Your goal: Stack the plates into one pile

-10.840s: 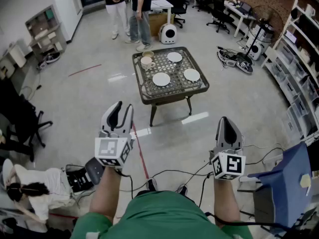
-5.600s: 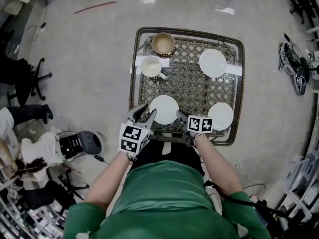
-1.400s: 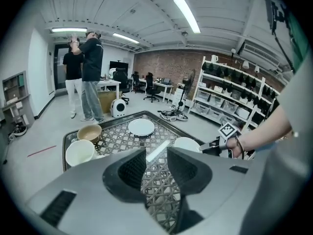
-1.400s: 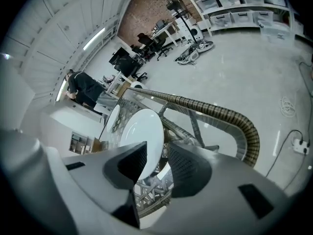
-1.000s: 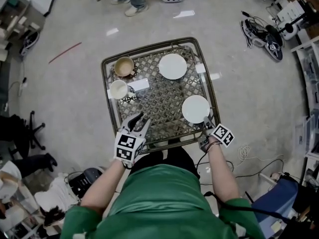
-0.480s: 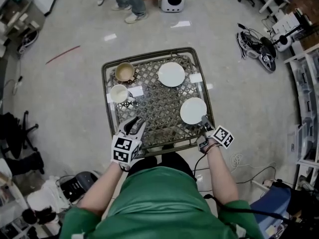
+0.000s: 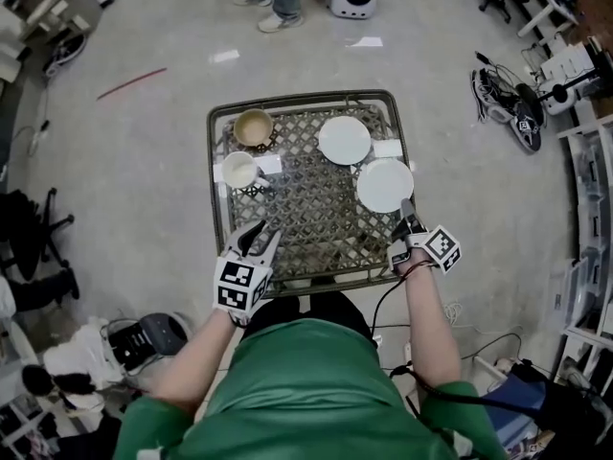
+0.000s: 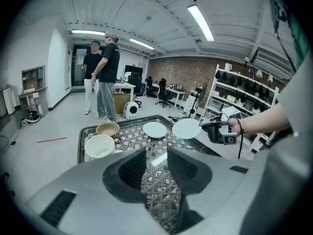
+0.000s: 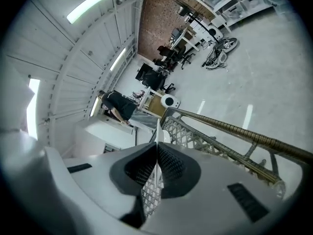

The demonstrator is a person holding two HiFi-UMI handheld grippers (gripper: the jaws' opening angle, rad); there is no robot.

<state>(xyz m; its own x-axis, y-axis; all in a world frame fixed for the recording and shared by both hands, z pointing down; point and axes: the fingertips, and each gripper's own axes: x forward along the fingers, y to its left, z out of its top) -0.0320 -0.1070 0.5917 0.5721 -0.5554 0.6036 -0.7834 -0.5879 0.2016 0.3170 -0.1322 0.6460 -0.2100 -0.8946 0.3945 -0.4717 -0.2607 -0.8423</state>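
A white plate (image 7: 344, 140) lies at the far right of the lattice-topped table (image 7: 306, 257). A second white plate (image 7: 385, 185) hangs tilted above the table's right side, just near of the first. My right gripper (image 7: 405, 211) is shut on its near rim. From the left gripper view this held plate (image 8: 186, 128) floats beside the resting plate (image 8: 155, 129). In the right gripper view the held plate (image 9: 157, 131) runs edge-on between the pads of my right gripper (image 9: 156, 155). My left gripper (image 7: 257, 241) stands open and empty over the table's near left edge.
A tan bowl (image 7: 254, 127) and a white cup (image 7: 238, 171) stand at the table's far left. Two people (image 8: 102, 77) stand beyond the table. Office chairs (image 7: 38, 247) are at the left, cables (image 7: 508, 113) and shelves at the right.
My right gripper has lifted the plate off the table and carried it away from me, toward the far plate. The left gripper has barely moved.
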